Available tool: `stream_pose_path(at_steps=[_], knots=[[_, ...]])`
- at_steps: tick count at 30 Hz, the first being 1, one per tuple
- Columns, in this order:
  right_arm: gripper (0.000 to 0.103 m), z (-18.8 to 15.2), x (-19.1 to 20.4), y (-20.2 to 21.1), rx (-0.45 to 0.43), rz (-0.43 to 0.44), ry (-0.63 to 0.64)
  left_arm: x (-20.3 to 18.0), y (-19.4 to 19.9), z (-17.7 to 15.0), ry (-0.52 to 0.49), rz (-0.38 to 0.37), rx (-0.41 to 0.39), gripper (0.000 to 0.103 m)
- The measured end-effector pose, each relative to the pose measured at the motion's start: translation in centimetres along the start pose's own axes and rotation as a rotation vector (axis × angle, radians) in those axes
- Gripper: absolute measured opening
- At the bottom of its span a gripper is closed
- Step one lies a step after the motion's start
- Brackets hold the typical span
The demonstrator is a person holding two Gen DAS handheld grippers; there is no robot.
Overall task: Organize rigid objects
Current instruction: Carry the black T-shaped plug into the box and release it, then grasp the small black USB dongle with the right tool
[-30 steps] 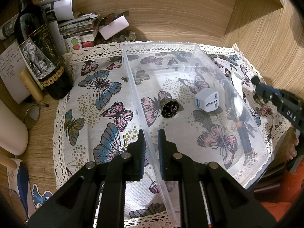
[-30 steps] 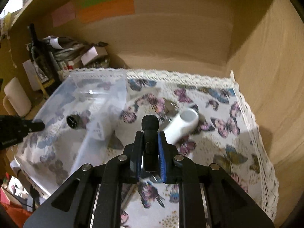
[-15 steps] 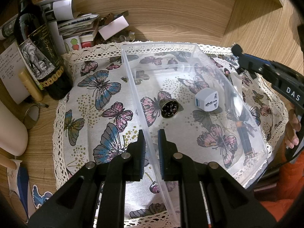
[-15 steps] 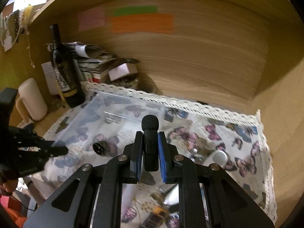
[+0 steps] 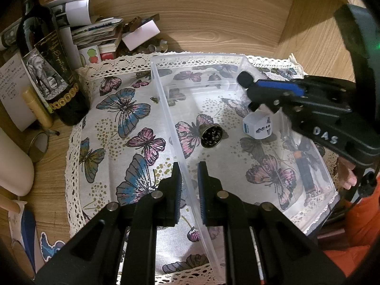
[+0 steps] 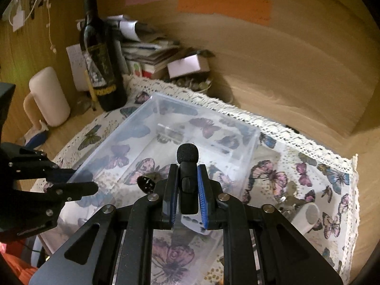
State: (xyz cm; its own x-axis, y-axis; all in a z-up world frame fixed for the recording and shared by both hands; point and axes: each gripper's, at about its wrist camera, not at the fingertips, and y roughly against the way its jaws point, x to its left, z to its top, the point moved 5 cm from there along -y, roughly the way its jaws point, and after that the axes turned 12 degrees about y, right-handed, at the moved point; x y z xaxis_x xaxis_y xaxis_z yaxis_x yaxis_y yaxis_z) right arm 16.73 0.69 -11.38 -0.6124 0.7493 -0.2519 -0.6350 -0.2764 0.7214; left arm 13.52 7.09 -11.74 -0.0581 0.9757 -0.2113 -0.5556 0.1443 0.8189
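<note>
A clear plastic bin (image 5: 242, 58) (image 6: 142, 109) sits on the butterfly cloth. Inside lie a round metal strainer piece (image 5: 211, 135) (image 6: 146, 183) and a white plug adapter (image 5: 257, 125). My left gripper (image 5: 189, 168) is shut on the bin's left wall; it also shows in the right wrist view (image 6: 78, 180). My right gripper (image 6: 187, 173) is shut on a small black microphone with a foam tip (image 6: 187, 153) (image 5: 244, 78) and holds it above the bin's inside. In the left wrist view the right gripper (image 5: 263, 90) reaches in from the right.
A dark wine bottle (image 5: 47, 71) (image 6: 99, 61), a paper stack (image 5: 95, 30) and a cream mug (image 6: 48, 96) stand at the left. A white tube (image 6: 306, 215) and metal bits lie on the cloth right of the bin. Wooden walls stand behind and to the right.
My right gripper has carried the microphone leftward from the cloth beside the bin to above the bin's inside. My left gripper has kept its hold on the bin wall.
</note>
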Motion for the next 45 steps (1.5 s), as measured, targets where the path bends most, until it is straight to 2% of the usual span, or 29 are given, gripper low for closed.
stream_pose_path(at_steps=[7,15,27,31,37,45], knots=[[0.015,-0.4,0.1,-1.7,0.061,0.050,-0.016,-0.1,-0.1,0.1,0.003,-0.007,0.001,0.013],[0.025,-0.3,-0.3,-0.3,0.027,0.023,-0.021,-0.1,-0.1,0.1,0.003,-0.007,0.001,0.013],[0.055,-0.6,-1.9,4.0,-0.058,-0.089,-0.051,0.0,-0.1,0.0,0.002,-0.008,0.000,0.013],[0.060,-1.8,-3.3,5.6,-0.065,-0.142,-0.090,0.0,0.0,0.0,0.000,-0.007,0.000,0.013],[0.060,-5.0,-5.5,6.3,-0.009,-0.204,-0.155,0.1,0.0,0.0,-0.002,-0.007,-0.002,0.013],[0.060,-9.0,-6.5,5.3,0.079,-0.218,-0.221,0.1,0.0,0.0,-0.003,-0.006,-0.002,0.013]])
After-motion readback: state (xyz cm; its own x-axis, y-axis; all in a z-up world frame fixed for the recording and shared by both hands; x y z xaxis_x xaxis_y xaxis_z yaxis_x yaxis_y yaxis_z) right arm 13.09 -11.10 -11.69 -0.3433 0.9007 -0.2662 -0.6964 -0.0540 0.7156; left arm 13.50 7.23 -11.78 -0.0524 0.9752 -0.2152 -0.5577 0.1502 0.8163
